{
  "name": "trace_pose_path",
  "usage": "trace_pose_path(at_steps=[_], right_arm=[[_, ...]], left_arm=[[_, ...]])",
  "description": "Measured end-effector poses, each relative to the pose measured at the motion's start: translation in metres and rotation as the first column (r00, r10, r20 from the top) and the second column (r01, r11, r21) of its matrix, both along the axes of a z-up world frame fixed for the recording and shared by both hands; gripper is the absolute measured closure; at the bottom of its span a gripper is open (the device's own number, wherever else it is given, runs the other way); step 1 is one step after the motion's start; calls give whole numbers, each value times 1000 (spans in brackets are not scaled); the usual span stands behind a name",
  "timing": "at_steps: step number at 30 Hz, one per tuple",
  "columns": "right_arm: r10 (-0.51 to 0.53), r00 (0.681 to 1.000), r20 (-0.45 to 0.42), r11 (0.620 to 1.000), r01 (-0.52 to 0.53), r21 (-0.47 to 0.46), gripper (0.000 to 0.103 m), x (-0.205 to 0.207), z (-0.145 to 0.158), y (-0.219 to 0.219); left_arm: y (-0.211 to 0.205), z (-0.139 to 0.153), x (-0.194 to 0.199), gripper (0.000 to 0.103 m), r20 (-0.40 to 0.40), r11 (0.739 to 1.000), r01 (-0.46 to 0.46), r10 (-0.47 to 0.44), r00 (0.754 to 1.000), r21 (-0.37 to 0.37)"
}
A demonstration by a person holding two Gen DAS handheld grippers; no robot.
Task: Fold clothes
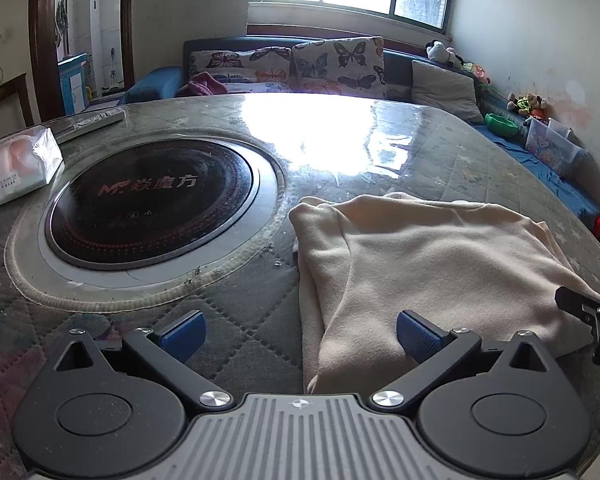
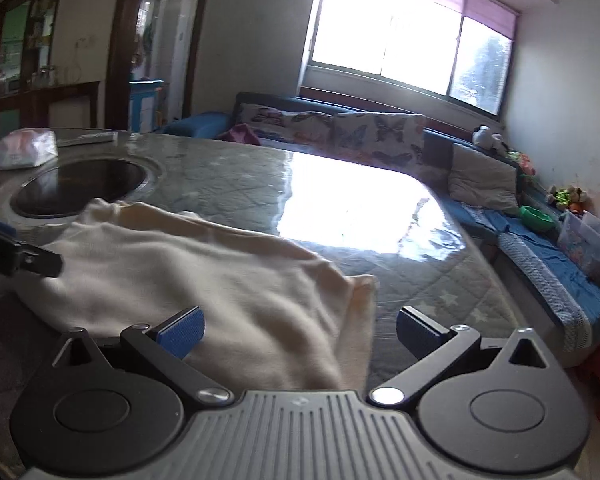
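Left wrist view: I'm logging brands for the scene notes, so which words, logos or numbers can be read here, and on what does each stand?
"MF" logo followed by "焱魔方", in red: on the round black glass induction cooktop set into the table.
"ZHU XIANG YUN": small print on the soft white and pink tissue pack; the line beneath it is too small to read.
Grey remote control: button markings too small to read.
Right wrist view: nothing legible.

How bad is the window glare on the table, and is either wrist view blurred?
Left wrist: glare whitens the far table beyond the cream garment; image sharp. Right wrist: bigger blown-out patch right of the garment; whole view softer, slightly smeared. Fisheye bends both.
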State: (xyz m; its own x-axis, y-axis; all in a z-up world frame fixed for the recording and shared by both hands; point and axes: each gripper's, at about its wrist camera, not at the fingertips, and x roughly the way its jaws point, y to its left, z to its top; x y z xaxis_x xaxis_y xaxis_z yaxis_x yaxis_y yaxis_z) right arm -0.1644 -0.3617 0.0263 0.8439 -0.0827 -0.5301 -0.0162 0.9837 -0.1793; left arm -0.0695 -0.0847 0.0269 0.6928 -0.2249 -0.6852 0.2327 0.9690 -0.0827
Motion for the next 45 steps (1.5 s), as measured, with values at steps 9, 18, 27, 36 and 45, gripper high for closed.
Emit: trace_pose_path(at_steps=[9, 18, 27, 36, 45], right_arm=[[-81, 996, 25, 997, 80, 16, 0, -8, 4, -20], [-148, 989, 12, 989, 148, 24, 0, -10, 0, -40], [3, 1000, 16, 999, -4, 33, 0, 4, 17, -17], [132, 989, -66, 990, -135, -41, 0, 29, 0, 25], [308, 950, -59, 947, -312, -74, 0, 27, 28, 59]], left_arm=[[1, 1, 0, 0, -3, 1000, 1, -1, 1000, -1], [4, 1, 2, 0, -13, 1000, 5, -5, 1000, -13], [10, 7, 4, 0, -6, 999, -6, 5, 1000, -38], [17, 0, 5, 1, -19, 1000, 0, 0, 1000, -16], [35, 16, 17, 20, -14, 995, -20, 19, 1000, -96]])
